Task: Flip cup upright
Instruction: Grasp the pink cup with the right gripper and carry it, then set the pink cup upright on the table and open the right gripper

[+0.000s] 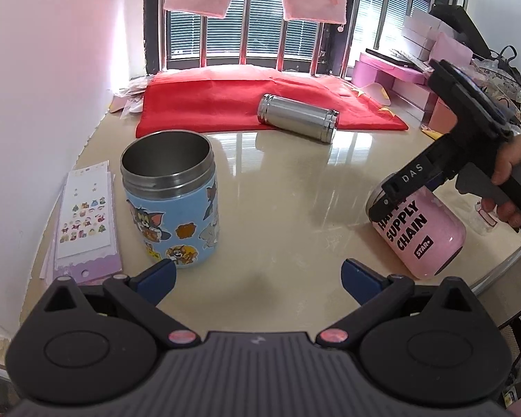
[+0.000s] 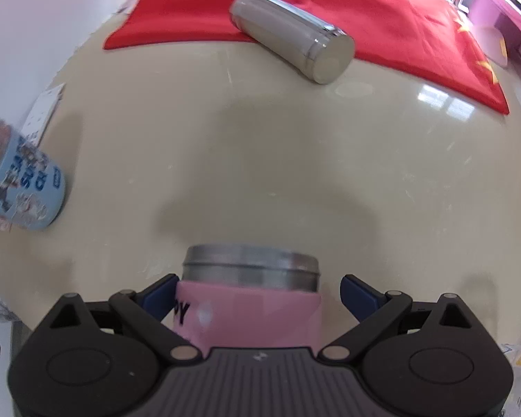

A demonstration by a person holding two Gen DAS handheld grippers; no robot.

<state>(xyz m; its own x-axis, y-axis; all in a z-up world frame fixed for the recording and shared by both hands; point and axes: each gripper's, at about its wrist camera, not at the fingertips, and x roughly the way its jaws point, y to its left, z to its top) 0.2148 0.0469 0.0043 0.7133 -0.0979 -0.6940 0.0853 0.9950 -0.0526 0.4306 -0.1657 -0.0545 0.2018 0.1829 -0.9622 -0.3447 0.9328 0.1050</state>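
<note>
While the right hand-held gripper sits spread around the tilted pink cup at lower right on the bench, left hand-held gripper released: close squarely before rotating upright.

Left tool: black linkage arms, blue pads, ribbed grey body. Right tool alike.

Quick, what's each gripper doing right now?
Left gripper: open, holding nothing.
Right gripper: open around the pink steel-rimmed cup, not clamped.
</note>
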